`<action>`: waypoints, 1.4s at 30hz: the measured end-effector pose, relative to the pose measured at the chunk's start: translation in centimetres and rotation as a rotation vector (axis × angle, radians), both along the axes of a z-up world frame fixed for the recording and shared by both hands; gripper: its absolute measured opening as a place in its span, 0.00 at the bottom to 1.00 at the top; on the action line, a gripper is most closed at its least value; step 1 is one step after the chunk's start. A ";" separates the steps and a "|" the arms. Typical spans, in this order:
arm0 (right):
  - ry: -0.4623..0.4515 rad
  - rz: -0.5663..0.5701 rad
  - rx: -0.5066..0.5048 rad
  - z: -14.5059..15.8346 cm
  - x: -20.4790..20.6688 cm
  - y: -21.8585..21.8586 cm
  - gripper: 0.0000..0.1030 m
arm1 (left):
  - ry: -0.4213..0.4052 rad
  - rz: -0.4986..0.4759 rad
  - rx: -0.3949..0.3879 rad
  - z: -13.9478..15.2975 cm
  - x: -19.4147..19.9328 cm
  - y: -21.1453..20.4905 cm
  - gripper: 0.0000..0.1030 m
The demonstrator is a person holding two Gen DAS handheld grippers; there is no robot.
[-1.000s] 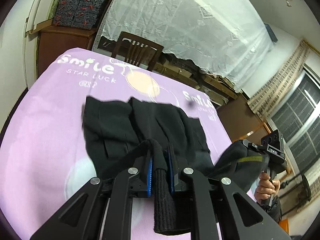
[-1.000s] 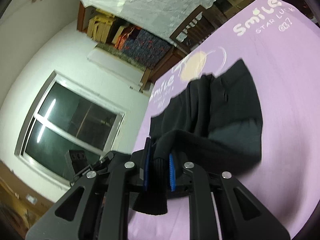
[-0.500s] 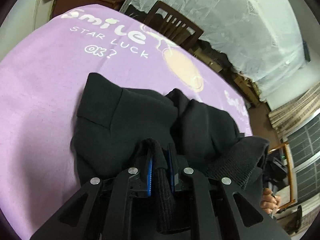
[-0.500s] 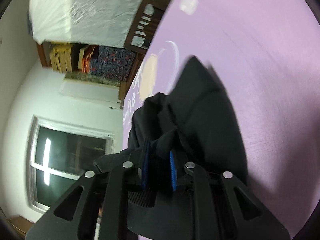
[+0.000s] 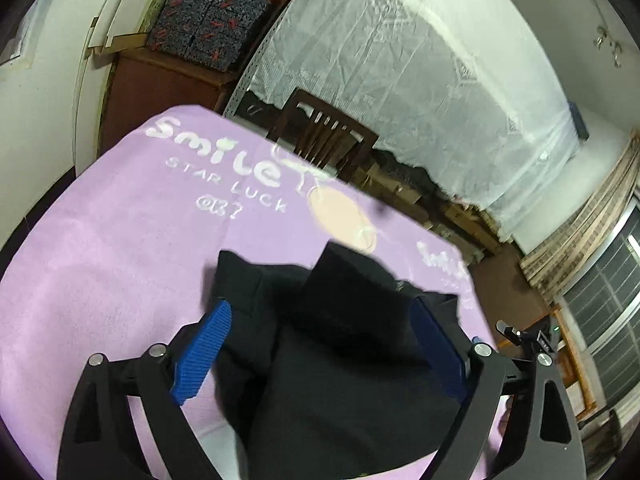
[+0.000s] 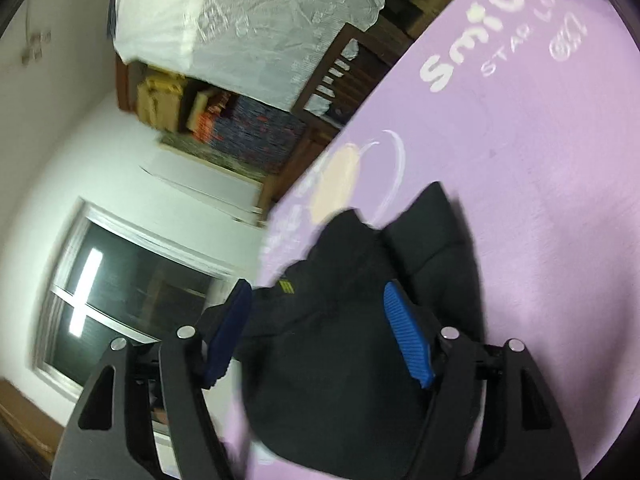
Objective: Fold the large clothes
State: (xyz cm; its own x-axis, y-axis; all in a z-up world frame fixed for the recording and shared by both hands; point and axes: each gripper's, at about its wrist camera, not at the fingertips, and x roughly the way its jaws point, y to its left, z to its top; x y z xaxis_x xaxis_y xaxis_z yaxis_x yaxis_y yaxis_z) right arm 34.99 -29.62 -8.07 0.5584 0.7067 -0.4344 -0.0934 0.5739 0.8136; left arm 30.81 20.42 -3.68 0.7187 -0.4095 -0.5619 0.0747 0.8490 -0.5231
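A black garment (image 5: pixel 340 344) lies folded in a bunched heap on the purple cloth (image 5: pixel 120 248) that covers the table. My left gripper (image 5: pixel 320 340) is open, its blue pads (image 5: pixel 202 354) spread wide on either side of the heap, holding nothing. In the right wrist view the same black garment (image 6: pixel 352 344) lies on the purple cloth (image 6: pixel 540 200), with a small yellow tag near its left side. My right gripper (image 6: pixel 320 328) is also open over it, blue pads (image 6: pixel 408 340) apart and empty.
A wooden chair (image 5: pixel 324 132) stands at the table's far edge, under a white lace cover (image 5: pixel 420 80). A brown cabinet with dark patterned boxes (image 5: pixel 208 32) stands at the far left. A window (image 6: pixel 120 292) is to the side. The cloth bears "Smile STAR LUCK" lettering (image 5: pixel 224 160).
Both grippers were shut on the garment's ribbed edge and carried it over the heap. Now both have opened and let it go, and the garment lies folded on the cloth.
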 end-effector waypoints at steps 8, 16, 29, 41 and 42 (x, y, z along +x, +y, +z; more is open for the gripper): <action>-0.036 0.028 -0.204 -0.8 0.6 2.6 0.66 | 0.002 -0.069 0.169 -1.8 3.5 -4.0 0.81; -0.035 0.095 -0.288 -1.4 4.4 4.9 0.66 | 0.087 -0.146 0.137 -4.6 8.1 -6.0 0.81; -0.057 0.110 -0.294 -2.3 3.7 4.9 0.32 | 0.116 -0.170 -0.011 -6.0 8.6 -4.7 0.77; -0.068 0.066 -0.273 -1.8 3.0 4.4 0.16 | 0.052 -0.144 -0.031 -4.8 7.4 -3.7 0.08; -0.091 0.052 -0.264 -0.9 2.6 4.3 0.15 | 0.020 -0.118 -0.027 -3.9 6.8 -3.3 0.07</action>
State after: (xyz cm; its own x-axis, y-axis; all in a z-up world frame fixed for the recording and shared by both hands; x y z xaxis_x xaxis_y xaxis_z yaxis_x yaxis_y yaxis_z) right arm 37.63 -25.36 -9.00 0.5698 0.6047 -0.5565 -0.1942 0.7571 0.6238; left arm 37.61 17.10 -7.56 0.6533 -0.5055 -0.5636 0.1623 0.8207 -0.5479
